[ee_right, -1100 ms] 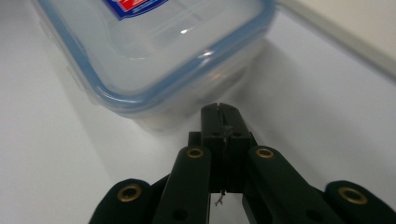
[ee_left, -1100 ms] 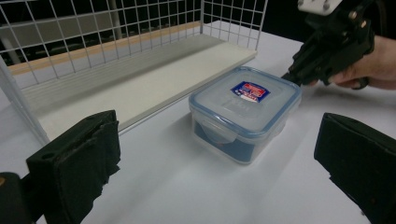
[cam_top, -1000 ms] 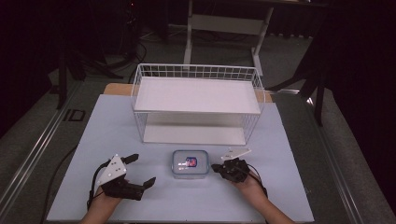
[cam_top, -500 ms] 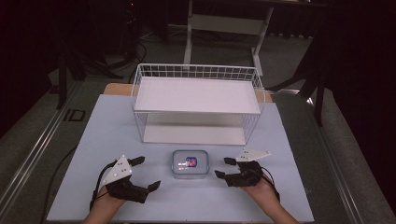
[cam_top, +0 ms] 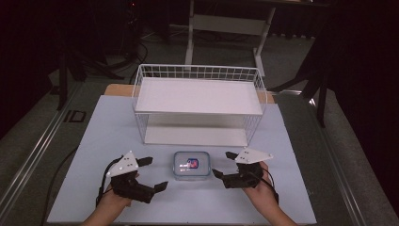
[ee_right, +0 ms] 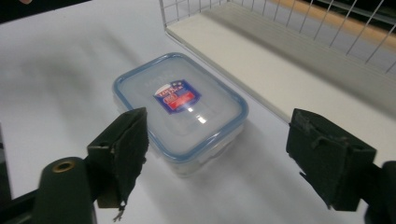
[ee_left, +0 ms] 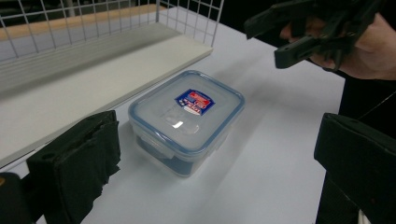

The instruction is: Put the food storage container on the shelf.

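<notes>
My box (cam_top: 189,165) sits lid on, near the bench's (cam_top: 291,188) front edge, just ahead of the rack (cam_top: 200,101). My left tool (cam_top: 153,174) is apart, left of it, not touching. My right tool (cam_top: 223,165), jaws just opened, holds nothing. Bare bench lies on both sides of the box.

Container (cam_top: 189,165) on table (cam_top: 291,188), before wire rack (cam_top: 200,101).

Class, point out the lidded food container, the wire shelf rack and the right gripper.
food container (cam_top: 190,165), high view, lid centre.
wire shelf rack (cam_top: 197,95), high view, upper shelf.
right gripper (cam_top: 223,164), high view, between open jaws.
</notes>
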A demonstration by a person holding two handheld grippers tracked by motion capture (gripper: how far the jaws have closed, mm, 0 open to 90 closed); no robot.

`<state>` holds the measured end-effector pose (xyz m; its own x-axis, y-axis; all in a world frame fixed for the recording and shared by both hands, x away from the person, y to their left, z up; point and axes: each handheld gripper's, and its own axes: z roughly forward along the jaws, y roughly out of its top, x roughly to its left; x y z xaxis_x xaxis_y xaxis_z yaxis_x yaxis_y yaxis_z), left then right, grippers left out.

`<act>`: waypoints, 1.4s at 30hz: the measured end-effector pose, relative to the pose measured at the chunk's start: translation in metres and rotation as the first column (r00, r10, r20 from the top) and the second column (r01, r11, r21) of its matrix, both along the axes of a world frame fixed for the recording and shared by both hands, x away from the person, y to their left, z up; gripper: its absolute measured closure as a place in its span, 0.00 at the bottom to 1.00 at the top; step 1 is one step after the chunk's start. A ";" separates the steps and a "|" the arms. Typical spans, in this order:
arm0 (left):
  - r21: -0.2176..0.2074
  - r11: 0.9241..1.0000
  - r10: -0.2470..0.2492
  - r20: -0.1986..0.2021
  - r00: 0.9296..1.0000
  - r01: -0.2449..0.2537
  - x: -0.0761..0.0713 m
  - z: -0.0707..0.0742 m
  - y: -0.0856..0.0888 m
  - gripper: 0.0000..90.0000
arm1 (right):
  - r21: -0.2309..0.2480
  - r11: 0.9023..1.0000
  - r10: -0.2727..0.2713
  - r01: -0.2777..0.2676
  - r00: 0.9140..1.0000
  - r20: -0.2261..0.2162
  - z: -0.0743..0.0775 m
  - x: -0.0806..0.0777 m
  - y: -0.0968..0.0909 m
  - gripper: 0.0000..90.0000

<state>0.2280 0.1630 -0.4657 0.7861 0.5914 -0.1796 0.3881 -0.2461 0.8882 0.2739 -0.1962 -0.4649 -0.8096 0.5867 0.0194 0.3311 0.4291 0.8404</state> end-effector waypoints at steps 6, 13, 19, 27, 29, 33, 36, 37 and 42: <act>0.009 1.000 0.002 -0.036 0.999 -0.002 0.014 0.008 -0.009 0.02 | 0.004 1.000 -0.024 0.024 1.000 0.002 0.004 0.007 0.007 0.19; 0.009 1.000 0.009 -0.116 0.993 -0.008 0.036 0.008 -0.020 0.02 | 0.002 1.000 -0.021 0.021 0.999 -0.046 0.009 0.014 0.018 0.15; -0.001 0.999 0.038 -0.205 0.978 -0.039 0.053 -0.003 -0.026 0.02 | 0.020 0.994 -0.108 0.111 0.986 -0.128 0.002 0.024 0.022 0.12; 0.024 0.995 0.101 -0.315 0.944 -0.098 0.070 -0.021 -0.036 0.02 | 0.065 0.980 -0.163 0.188 0.945 -0.285 -0.017 0.038 0.022 0.16; 0.036 0.995 0.105 -0.318 0.942 -0.098 0.072 -0.024 -0.038 0.03 | 0.062 0.979 -0.168 0.195 0.938 -0.303 -0.020 0.041 0.023 0.17; 0.042 0.994 0.106 -0.327 0.939 -0.098 0.075 -0.030 -0.039 0.06 | 0.050 0.977 -0.182 0.209 0.928 -0.326 -0.026 0.041 0.026 0.20; 0.033 0.992 0.127 -0.351 0.928 -0.123 0.078 -0.036 -0.037 0.08 | 0.050 0.974 -0.187 0.220 0.912 -0.364 -0.032 0.044 0.028 0.25; 0.033 0.992 0.127 -0.351 0.928 -0.123 0.078 -0.036 -0.037 0.08 | 0.050 0.974 -0.187 0.220 0.912 -0.364 -0.032 0.044 0.028 0.25; 0.011 0.988 0.142 -0.422 0.895 -0.152 0.080 -0.045 -0.036 0.16 | 0.052 0.974 -0.176 0.218 0.888 -0.424 -0.041 0.046 0.030 0.27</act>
